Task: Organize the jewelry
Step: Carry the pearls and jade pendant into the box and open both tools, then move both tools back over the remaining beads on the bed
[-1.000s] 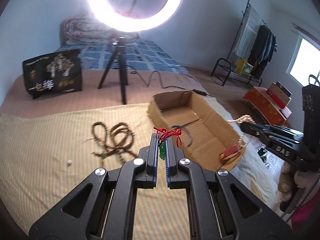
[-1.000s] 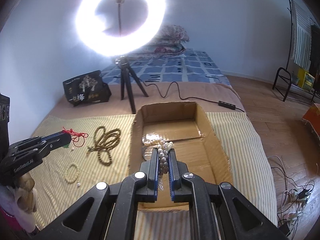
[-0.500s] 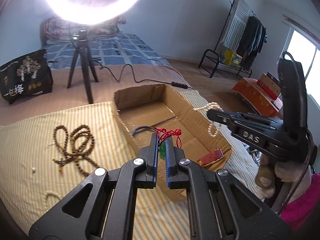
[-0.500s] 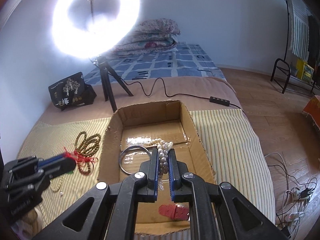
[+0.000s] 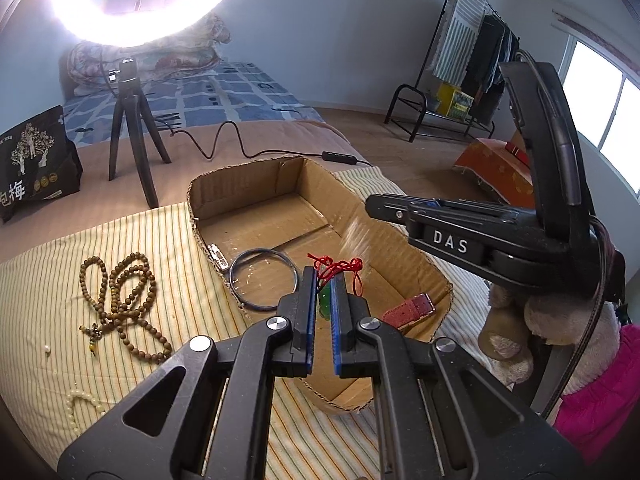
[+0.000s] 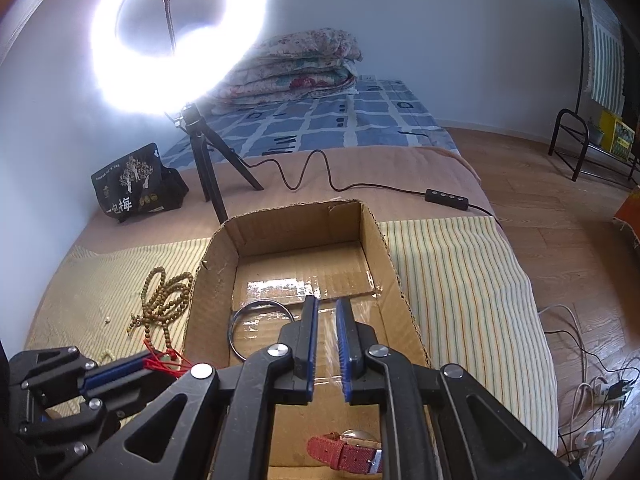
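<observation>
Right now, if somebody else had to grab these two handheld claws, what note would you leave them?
Left gripper: shut on the green pendant with red cord, above the brown cardboard box.
Right gripper: open, empty, over the box.
In the box: thin metal bangle, red-strapped watch.
A blurred pale streak under the right gripper may be the pearls dropping; unclear.
On the striped cloth, left to do: brown wooden bead necklace, small cream bead bracelet, loose pearl.
</observation>
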Tool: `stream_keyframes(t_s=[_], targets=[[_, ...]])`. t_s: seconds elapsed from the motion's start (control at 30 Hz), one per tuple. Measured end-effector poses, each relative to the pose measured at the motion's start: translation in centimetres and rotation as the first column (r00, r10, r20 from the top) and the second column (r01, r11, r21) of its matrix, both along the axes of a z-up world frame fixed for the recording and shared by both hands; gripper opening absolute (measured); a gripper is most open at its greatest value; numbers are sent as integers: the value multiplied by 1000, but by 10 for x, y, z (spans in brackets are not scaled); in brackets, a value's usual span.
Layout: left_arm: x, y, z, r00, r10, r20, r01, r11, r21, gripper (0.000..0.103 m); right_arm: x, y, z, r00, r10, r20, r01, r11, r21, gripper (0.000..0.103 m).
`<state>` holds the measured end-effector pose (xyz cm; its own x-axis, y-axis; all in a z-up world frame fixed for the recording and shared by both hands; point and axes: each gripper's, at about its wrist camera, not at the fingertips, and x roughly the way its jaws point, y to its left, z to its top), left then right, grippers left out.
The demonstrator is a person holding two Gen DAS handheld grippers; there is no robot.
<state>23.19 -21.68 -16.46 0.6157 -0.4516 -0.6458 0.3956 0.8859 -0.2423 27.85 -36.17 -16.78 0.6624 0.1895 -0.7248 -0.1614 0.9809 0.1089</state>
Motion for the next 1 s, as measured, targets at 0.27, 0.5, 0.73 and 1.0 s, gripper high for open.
stream_keyframes(t_s=[0.27, 0.5, 0.73, 1.0], targets=[[-5, -3, 2, 1000, -11, 22, 11, 1000, 10, 61, -5, 1, 9, 998, -38, 46, 39, 999, -25, 78], [-10, -2, 5, 1000, -5, 31, 5, 1000, 22, 61, -8, 0, 16, 996, -63, 58, 64, 998, -24, 89], [-17, 4, 10, 999, 4, 37, -5, 1000, 22, 61, -16, 1, 22, 995, -72, 66, 74, 997, -25, 95], [-27, 13, 19, 999, 14, 53, -15, 1000, 26, 61, -27, 5, 34, 993, -82, 86, 85, 996, -32, 102]])
